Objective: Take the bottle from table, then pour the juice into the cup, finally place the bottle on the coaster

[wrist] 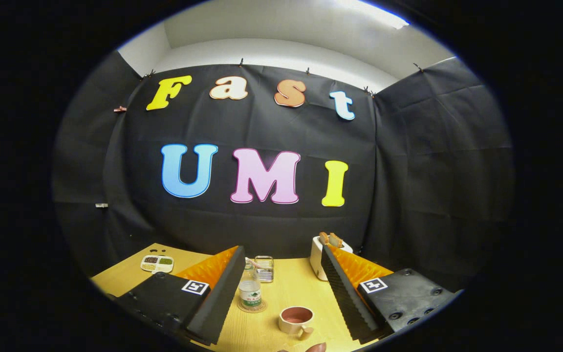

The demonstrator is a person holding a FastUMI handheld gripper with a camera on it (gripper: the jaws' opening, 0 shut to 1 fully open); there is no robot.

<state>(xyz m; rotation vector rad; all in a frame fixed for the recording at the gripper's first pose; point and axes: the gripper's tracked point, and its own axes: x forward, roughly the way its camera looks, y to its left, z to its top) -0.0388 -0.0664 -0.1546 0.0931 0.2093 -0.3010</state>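
- Bottle [250, 291] stands upright on the coaster [252, 307] on the wooden bench [281, 288], between the gripper's [281, 254] fingers, which are spread wide and hold nothing.
- Cup [295, 320] sits just beside it — nearer the fingers.
- Beyond: a toaster [318, 259], a glass jar [264, 268], a divided dish [157, 263].
- Black cloth walls the booth.

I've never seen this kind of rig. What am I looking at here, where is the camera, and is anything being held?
The camera rides on a hand-held two-finger gripper and looks forward along its fingers, the two dark wedges at the bottom. They stand open and hold nothing. Between them on the wooden table a small bottle stands on a round coaster, beside a cup. Beyond are a clear glass container, a white toaster and a divided dish.
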